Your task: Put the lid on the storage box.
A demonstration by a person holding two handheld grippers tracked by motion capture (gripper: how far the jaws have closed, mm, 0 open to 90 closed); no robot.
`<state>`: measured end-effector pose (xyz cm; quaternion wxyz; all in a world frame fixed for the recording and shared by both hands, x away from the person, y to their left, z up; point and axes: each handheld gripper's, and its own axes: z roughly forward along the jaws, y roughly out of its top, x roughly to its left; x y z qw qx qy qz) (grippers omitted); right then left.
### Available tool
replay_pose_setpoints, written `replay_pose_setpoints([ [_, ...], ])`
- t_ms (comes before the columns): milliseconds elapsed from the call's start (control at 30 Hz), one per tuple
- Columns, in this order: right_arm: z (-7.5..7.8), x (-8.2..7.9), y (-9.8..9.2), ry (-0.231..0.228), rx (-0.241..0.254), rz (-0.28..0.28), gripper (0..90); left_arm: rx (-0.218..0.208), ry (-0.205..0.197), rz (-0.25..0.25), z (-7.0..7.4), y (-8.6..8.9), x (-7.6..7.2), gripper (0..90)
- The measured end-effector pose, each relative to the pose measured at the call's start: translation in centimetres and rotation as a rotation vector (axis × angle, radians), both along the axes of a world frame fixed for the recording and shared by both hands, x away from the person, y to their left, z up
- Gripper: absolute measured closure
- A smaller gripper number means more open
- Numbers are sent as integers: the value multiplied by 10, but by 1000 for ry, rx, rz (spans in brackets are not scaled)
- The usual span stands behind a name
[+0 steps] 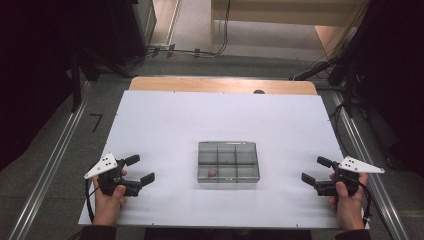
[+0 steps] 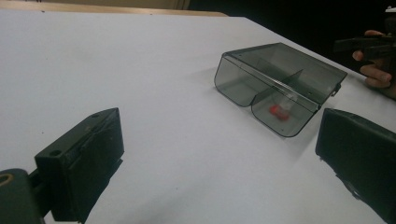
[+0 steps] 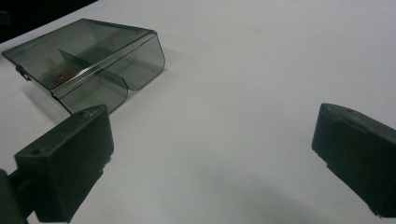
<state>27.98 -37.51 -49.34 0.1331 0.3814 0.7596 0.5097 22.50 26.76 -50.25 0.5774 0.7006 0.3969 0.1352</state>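
Here, a smoky transparent compartment box (image 1: 228, 162) sits on the white table (image 1: 220, 117), roughly midway between the left and right edges and toward the near side. Thin dividers split it into a grid of small cells, and its clear lid lies shut over them. A small red-and-white object (image 1: 212, 173) rests in the near-left cell as seen from the high view; its exact nature is too small to tell.

The left gripper (image 1: 139, 169), held in the person's left hand (image 1: 108, 196), rests near the table's near-left corner, well apart from the box. Its jaws are spread wide with nothing between them, pointing right toward the box. In the left gripper view the box (image 2: 279, 84) shows beyond the jaws with the red object (image 2: 279, 111) visible through its rounded front wall, and the other hand holding its gripper appears at the far right edge.

The right gripper (image 1: 316, 169), held in the person's right hand (image 1: 347, 196), sits near the near-right edge of the table, likewise well apart from the box. Its jaws are also spread and hold nothing, pointing left toward the box. In the right gripper view the box (image 3: 88, 58) lies off to the upper left, with bare table (image 3: 261, 70) between the jaws.
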Motion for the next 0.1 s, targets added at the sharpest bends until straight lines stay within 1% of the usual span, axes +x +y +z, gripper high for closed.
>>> replay_pose_setpoints([
  [100,0,0,1,0,-4,2,0,3,2,-1,0,0,0,7],
])
